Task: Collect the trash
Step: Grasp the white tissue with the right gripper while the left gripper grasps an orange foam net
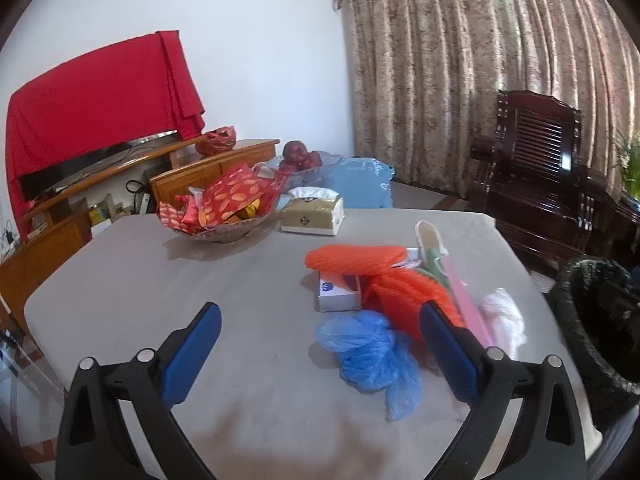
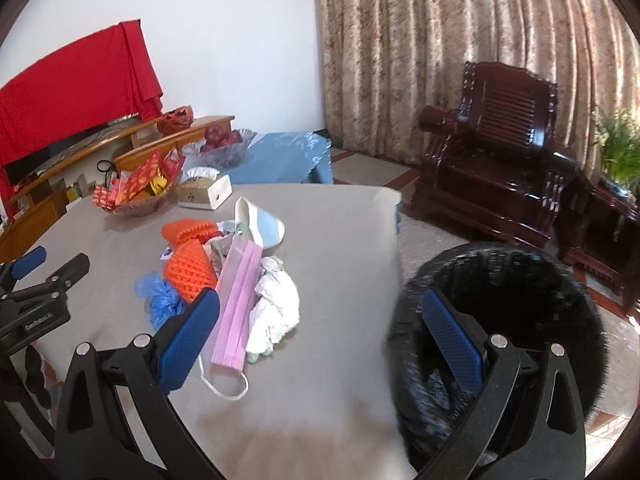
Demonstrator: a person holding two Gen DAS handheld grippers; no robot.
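Observation:
A pile of trash lies on the grey table (image 1: 200, 280): a crumpled blue plastic bag (image 1: 368, 356), orange foam netting (image 1: 356, 258), a small white box (image 1: 340, 292), a pink face mask (image 2: 234, 300) and crumpled white tissue (image 2: 278, 308). My left gripper (image 1: 320, 322) is open and empty, above the table, with the blue bag between its fingers. My right gripper (image 2: 320, 312) is open and empty, above the table's right edge. Its left finger is beside the pink mask. A black-lined trash bin (image 2: 520, 300) stands on the floor right of the table.
A glass bowl of red snack packets (image 1: 224, 208) and a tissue box (image 1: 312, 216) sit at the table's far side. A dark wooden armchair (image 2: 500, 152) stands beyond the bin. A wooden cabinet (image 1: 72, 208) lies to the left, curtains behind. The left gripper's body shows in the right wrist view (image 2: 36, 300).

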